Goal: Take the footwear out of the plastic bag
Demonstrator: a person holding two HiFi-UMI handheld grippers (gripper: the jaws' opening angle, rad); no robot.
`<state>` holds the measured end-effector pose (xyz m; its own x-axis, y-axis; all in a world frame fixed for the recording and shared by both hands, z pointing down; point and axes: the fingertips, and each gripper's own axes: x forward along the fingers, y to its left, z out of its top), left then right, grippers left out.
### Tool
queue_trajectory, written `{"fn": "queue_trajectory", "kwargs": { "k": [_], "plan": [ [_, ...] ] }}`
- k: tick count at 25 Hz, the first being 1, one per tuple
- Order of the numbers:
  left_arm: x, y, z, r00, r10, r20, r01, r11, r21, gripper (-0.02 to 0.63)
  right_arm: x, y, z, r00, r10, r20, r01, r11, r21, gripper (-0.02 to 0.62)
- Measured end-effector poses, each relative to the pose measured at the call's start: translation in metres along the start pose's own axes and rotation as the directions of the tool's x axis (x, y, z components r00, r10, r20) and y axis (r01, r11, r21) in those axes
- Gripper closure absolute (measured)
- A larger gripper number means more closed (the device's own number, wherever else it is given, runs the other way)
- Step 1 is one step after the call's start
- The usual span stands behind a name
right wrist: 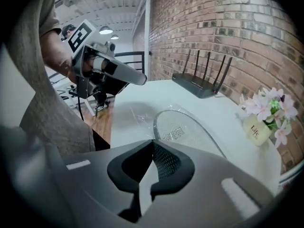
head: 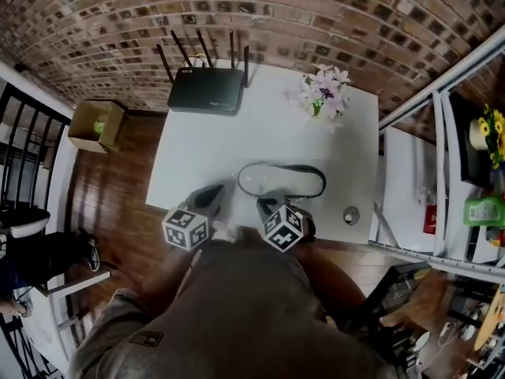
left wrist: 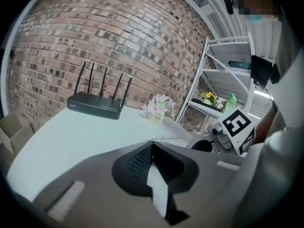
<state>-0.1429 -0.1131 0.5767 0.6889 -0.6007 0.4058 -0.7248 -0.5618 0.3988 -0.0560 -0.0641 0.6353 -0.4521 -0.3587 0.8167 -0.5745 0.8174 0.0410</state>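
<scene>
Lower centre of head view: grey left gripper [head: 211,196] and grey right gripper [head: 267,206], jaws pressed together, holding nothing. Mid-frame on white table [head: 197,148]: clear plastic bag [head: 246,181] around dark-edged white slipper [head: 284,180]. Risk: slick film slipping from a shallow pinch, slipper dragged off the near edge.

Desk [head: 189,152]: plain white. Router [head: 207,91], far left corner: black. Flowers [head: 325,91], far right corner: pink and white. Plastic bag [head: 316,181], near edge: clear. Footwear [right wrist: 185,129] inside: pale, dark-rimmed. Left tongs [head: 216,190] and right tongs [head: 263,204]: grey, cubes patterned in black-and-white squares. Brick wall [head: 276,22]: red-brown.
</scene>
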Motion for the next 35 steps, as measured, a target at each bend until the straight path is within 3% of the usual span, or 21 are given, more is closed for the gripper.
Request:
{"fn": "queue_trajectory", "kwargs": {
  "k": [3,6,11,16,20,26,31,35],
  "plan": [
    [-0.003,0.014,0.003,1.0,-0.021,-0.008,0.021,1.0,0.005,0.604,0.01,0.003,0.01,1.0,0.007,0.001,-0.007,0.996,0.09,0.581],
    [-0.004,0.026,0.005,0.999,-0.03,-0.014,0.03,1.0,0.007,0.604,0.019,0.004,0.014,1.0,0.0,-0.014,0.001,0.993,0.12,0.58],
    [0.001,0.03,0.003,0.999,-0.047,-0.028,0.047,0.999,0.002,0.604,0.02,0.005,0.011,0.999,0.019,-0.035,-0.015,0.992,0.125,0.571],
    [0.012,0.029,-0.004,0.997,-0.045,-0.059,0.045,0.999,0.003,0.604,-0.002,0.001,0.017,0.996,0.08,0.03,-0.083,0.991,0.104,0.54],
    [0.021,0.031,-0.013,0.996,-0.016,-0.088,0.016,1.0,0.003,0.604,-0.022,-0.025,0.012,0.995,0.08,0.066,-0.085,0.993,0.077,0.526],
    [0.022,0.031,-0.014,0.995,0.042,-0.085,-0.043,0.999,-0.01,0.604,-0.031,-0.094,-0.012,0.995,0.079,-0.064,-0.081,0.996,-0.034,0.445],
    [0.022,0.03,-0.017,0.993,0.087,-0.079,-0.09,0.996,-0.029,0.604,-0.022,-0.132,-0.031,0.977,0.144,-0.158,-0.156,0.986,-0.061,0.43],
    [0.02,0.03,-0.02,0.989,0.119,-0.084,-0.123,0.992,-0.034,0.604,-0.017,-0.144,-0.042,0.946,0.224,-0.235,-0.251,0.964,-0.089,0.415]
  ]
}}
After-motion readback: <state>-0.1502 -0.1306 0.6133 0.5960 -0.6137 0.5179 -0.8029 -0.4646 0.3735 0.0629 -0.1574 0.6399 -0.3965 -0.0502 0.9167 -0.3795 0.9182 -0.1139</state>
